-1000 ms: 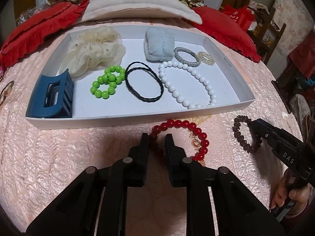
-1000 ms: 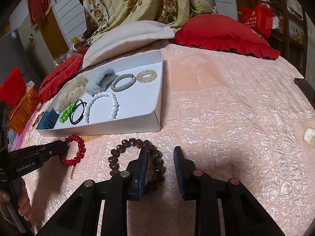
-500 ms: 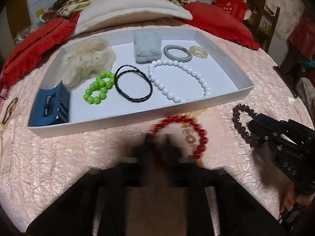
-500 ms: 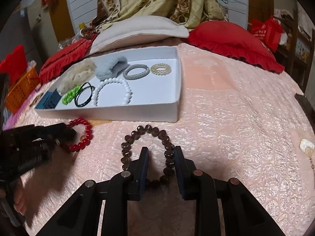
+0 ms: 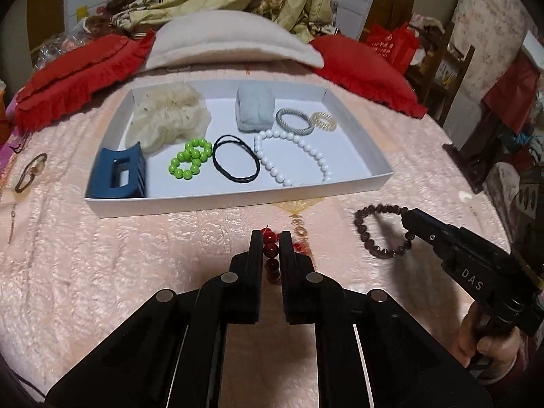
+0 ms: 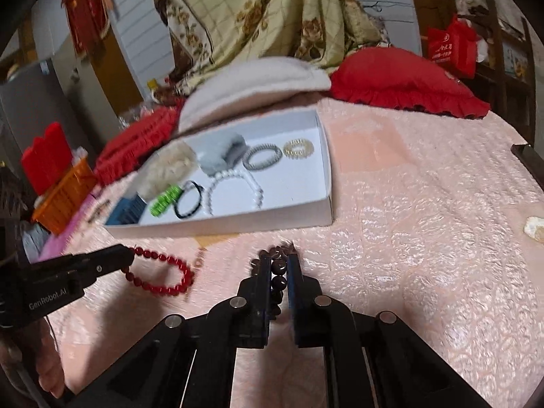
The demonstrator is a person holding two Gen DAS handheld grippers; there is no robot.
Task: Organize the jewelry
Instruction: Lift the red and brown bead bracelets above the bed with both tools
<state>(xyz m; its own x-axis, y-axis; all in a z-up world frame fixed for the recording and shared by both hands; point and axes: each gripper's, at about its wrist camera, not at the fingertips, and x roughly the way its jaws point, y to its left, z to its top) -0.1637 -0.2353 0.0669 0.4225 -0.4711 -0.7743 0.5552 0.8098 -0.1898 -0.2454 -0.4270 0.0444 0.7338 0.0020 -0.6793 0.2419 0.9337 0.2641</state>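
White jewelry tray on pink quilted bedspread, holding cream scrunchie, blue claw clip, white bead bracelet, green bead bracelet; left gripper clamped on red bead bracelet near tray front; right gripper just closed, pinching dark brown bead bracelet

Left hand-held gripper clamped, right hand-held gripper clamped

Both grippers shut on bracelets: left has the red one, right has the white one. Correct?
Not quite. The right gripper is shut on the dark brown bracelet, as the right wrist view shows. The white bracelet lies in the tray. The left gripper does hold the red bracelet.
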